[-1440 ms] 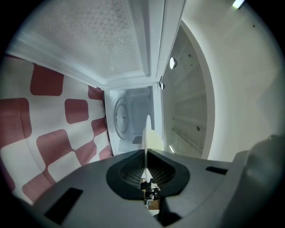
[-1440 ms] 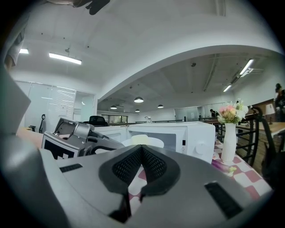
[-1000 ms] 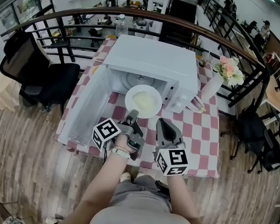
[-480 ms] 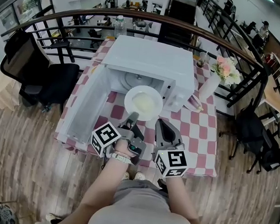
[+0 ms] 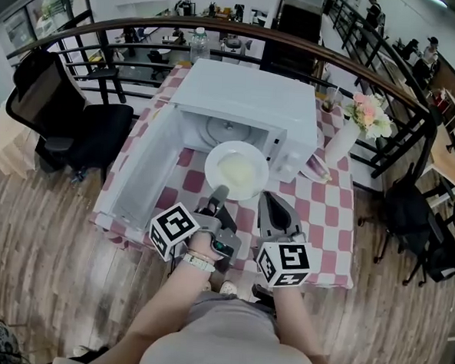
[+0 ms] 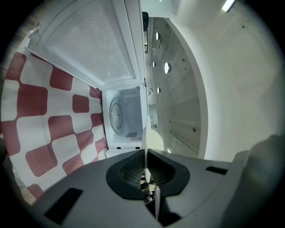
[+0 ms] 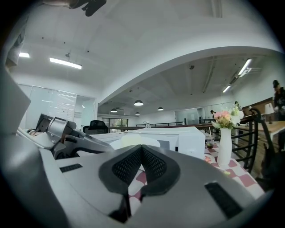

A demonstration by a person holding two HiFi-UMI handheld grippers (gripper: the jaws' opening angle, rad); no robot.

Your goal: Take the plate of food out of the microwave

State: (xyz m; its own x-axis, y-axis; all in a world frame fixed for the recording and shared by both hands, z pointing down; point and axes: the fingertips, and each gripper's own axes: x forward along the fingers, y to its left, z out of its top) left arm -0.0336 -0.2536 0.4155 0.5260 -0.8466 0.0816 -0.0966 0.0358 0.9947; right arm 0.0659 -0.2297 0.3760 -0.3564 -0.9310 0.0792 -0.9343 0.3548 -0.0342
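Observation:
The white microwave [image 5: 244,101] stands on the checked table with its door [image 5: 140,168] swung open to the left. A white plate of pale food [image 5: 237,170] hangs just in front of the open cavity, and my left gripper [image 5: 220,191] is shut on its near rim. In the left gripper view the plate [image 6: 147,133] stands edge-on between the jaws of the left gripper [image 6: 146,153], with the empty cavity [image 6: 122,118] behind. My right gripper [image 5: 269,198] sits just right of the plate, shut and empty. The right gripper view shows the right gripper [image 7: 141,149] shut, the plate [image 7: 133,140] beyond it.
A white vase of flowers [image 5: 345,138] and a small dish [image 5: 317,171] sit right of the microwave, a glass [image 5: 330,95] and a bottle [image 5: 196,41] behind it. A black chair [image 5: 70,121] stands left of the table. A curved railing [image 5: 387,79] runs behind.
The plate in my left gripper has come slightly nearer to me, out from the microwave's mouth. The right gripper has kept its place beside it.

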